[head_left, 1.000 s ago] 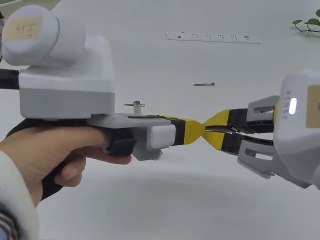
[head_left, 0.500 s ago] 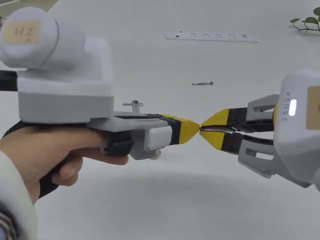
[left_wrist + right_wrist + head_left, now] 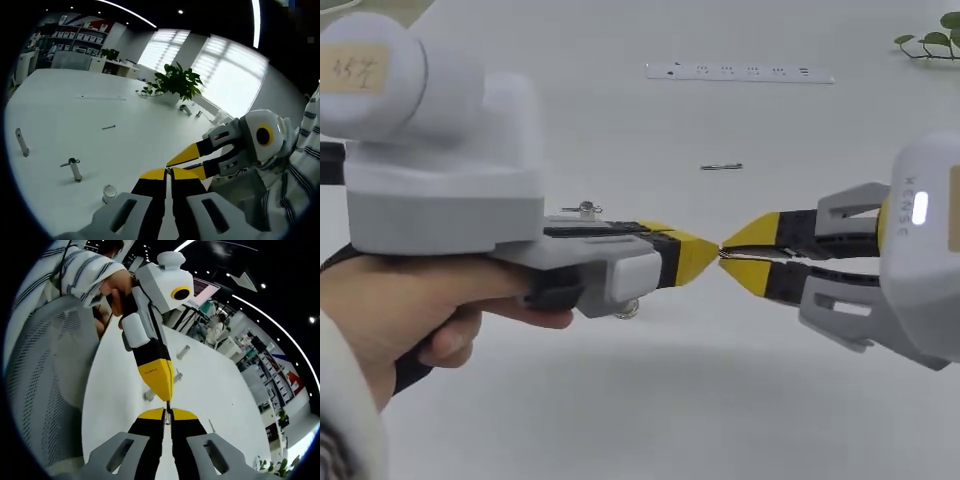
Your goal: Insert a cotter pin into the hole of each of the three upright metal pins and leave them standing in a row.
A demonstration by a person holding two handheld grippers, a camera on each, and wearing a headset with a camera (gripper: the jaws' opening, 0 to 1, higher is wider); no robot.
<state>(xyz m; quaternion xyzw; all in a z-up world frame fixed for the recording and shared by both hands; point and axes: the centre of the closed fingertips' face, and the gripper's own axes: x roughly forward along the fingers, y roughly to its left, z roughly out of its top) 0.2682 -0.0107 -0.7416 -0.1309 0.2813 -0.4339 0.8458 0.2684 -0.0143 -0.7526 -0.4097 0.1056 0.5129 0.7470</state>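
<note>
My left gripper [image 3: 712, 256] and right gripper [image 3: 728, 254] meet tip to tip above the white table. A thin cotter pin [image 3: 760, 257] lies between the right jaws, and its end reaches into the left tips. Both look shut on it. In the left gripper view the left gripper [image 3: 168, 173] faces the right gripper [image 3: 171, 163]. On the table below stand a bare upright pin [image 3: 21, 142], a pin with a cotter pin through it [image 3: 75, 169] and a third pin [image 3: 108, 192]. The right gripper [image 3: 167, 416] touches the left gripper [image 3: 167, 396].
A loose cotter pin [image 3: 721, 167] lies on the table [image 3: 620, 400] beyond the grippers. A white power strip [image 3: 740, 72] lies at the far edge, with a plant [image 3: 930, 42] at the back right. A person's hand [image 3: 410, 310] holds the left gripper.
The two grippers stay tip to tip with the cotter pin between them. The head view has shifted slightly.
</note>
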